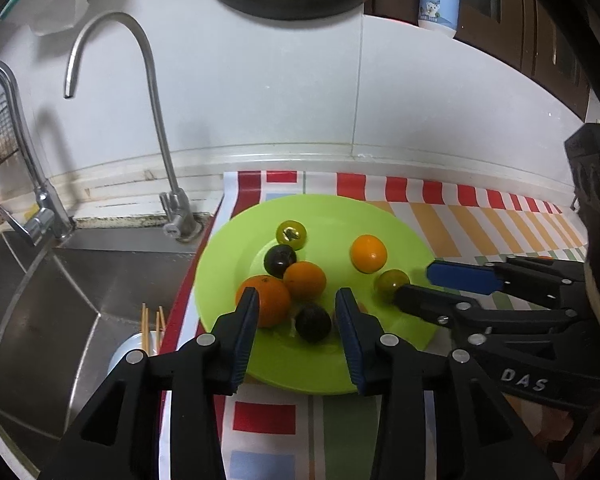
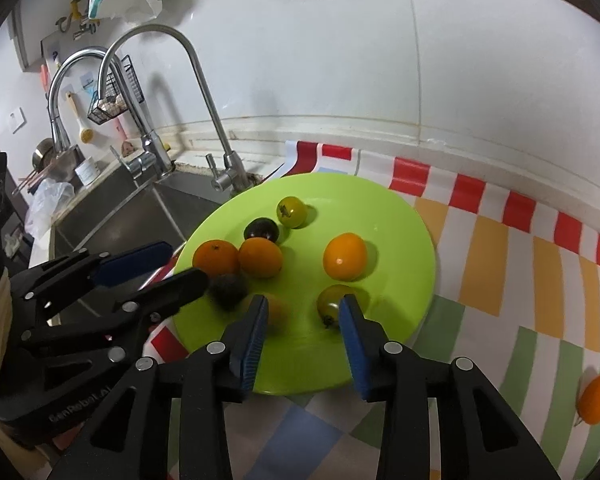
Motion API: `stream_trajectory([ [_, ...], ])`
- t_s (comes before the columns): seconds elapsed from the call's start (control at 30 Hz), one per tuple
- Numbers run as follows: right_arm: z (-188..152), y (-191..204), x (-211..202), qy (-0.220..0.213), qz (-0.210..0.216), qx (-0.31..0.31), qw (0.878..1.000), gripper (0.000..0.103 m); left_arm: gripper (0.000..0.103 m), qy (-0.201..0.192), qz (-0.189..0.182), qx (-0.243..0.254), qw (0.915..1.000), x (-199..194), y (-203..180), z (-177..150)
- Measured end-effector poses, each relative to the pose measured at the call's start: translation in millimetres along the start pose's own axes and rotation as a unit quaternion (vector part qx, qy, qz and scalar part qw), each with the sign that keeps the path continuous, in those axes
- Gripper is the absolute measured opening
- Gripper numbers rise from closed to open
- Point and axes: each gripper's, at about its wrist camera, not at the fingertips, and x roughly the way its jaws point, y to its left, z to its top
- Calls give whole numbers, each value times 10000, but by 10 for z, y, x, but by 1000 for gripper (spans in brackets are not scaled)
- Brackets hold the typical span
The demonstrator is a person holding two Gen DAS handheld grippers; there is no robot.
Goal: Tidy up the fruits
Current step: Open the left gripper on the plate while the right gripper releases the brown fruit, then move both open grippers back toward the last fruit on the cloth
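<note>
Seven fruits already sit on your green plate [image 2: 400,216]: three oranges, two dark ones and two green ones. One orange fruit [image 2: 598,398] lies off the plate, on the striped cloth [image 2: 540,264] covering the surface, well apart to the right, so the job looks nearly done, with that stray one left. Your left gripper [image 1: 296,304] has its fingers released, straddling a dark fruit [image 1: 313,322] without pressing it. Your right gripper [image 2: 303,310] is likewise spread and holds nothing, a green fruit [image 2: 332,300] just beside one finger.
</note>
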Motion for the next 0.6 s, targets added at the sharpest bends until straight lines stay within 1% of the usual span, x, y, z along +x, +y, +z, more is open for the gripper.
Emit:
stream_trajectory([
  [0.13, -24, -15, -166, -97, -69, 83, 9999, 38, 39, -65, 56, 41, 10000, -116, -35, 2],
  [0.2, -37, -24, -288, -184, -148, 139, 9996, 38, 41, -102, 79, 69, 9999, -178, -60, 9],
  [0.3, -47, -33, -449, -319, -247, 181, 9990, 38, 43, -211, 20, 90, 9997, -302, -118, 26],
  [0.47, -89, -25, -776, -597, -481, 160, 9969, 38, 52, -436, -11, 208, 9988, -533, -255, 44],
  [0.53, -118, -36, -910, -704, -577, 200, 9956, 38, 60, -513, -17, 247, 9984, -608, -308, 45],
  [0.6, -157, -51, -1041, -798, -664, 248, 9943, 38, 64, -583, -32, 284, 9979, -688, -374, 39],
])
